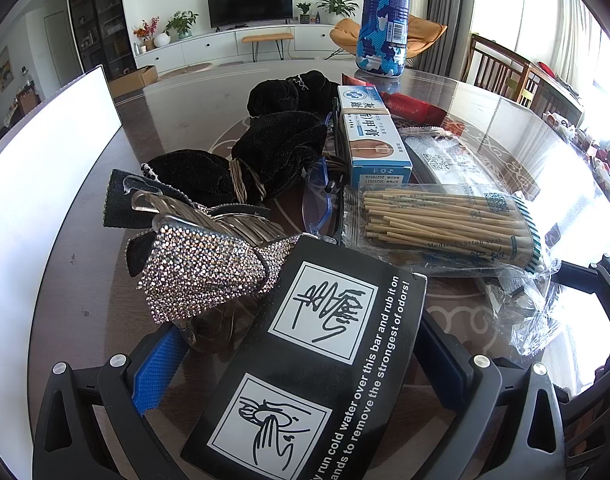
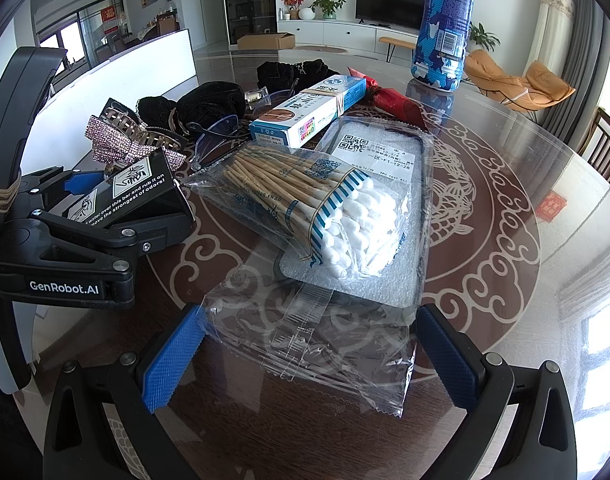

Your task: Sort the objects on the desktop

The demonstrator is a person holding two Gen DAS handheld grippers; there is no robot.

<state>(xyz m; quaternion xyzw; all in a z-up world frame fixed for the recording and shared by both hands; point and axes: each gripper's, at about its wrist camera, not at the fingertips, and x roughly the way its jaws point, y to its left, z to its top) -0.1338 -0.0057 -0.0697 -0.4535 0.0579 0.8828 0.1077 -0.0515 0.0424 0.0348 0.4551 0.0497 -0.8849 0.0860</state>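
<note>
Left gripper point(image 1: 305, 364): fingers clenched on black box point(image 1: 305, 368), held just above desk point(image 1: 81, 280) beside rhinestone hair clip point(image 1: 201, 272). Right gripper point(image 2: 305, 356): fingers spread apart, straddling the clear tail of the cotton swab bag point(image 2: 305, 216), which lies on the desk.

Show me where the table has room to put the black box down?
Bare table lies right of the cotton swab packet, out to the rim, and in front of the blue bottle. It's crowded on the left: the rhinestone hair clip, black scrunchies and blue-and-white box bunch together.
</note>
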